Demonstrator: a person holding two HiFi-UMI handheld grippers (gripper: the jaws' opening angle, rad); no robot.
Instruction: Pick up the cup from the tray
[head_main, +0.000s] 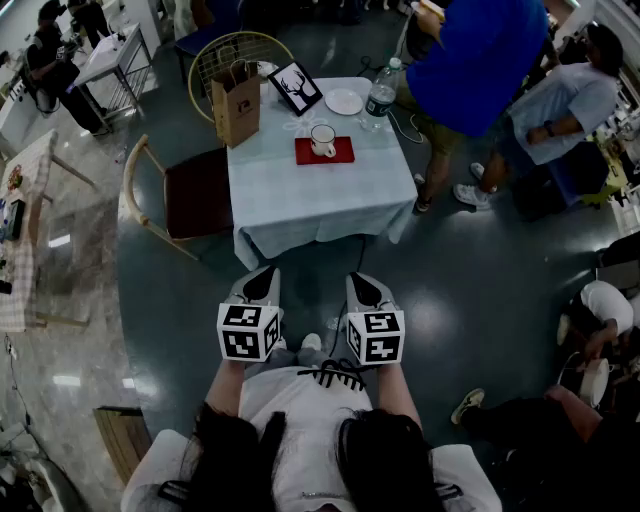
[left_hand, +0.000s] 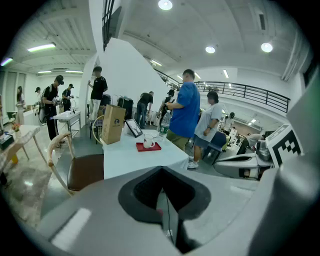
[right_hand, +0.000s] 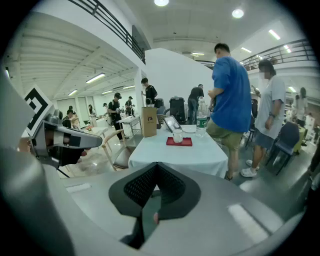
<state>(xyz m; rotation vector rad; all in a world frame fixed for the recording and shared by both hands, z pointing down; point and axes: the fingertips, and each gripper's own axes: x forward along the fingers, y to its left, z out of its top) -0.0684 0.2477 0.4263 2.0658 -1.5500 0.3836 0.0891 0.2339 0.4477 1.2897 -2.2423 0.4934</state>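
Before the reach for the cup

The left gripper (head_main: 262, 284) and right gripper (head_main: 366, 290) are closed and empty, far from the white cup (head_main: 323, 139) on the red tray (head_main: 342, 153), so I think the approach comes first.

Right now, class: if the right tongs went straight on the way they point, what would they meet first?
Probably the near edge of the white tablecloth, well short of the cup; depth is unclear.

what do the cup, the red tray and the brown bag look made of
Cup: white, smooth, with a handle, probably glazed ceramic.
Tray: flat, matte red; plastic or painted wood, can't tell.
Bag: brown, stiff folded sides, likely kraft paper.
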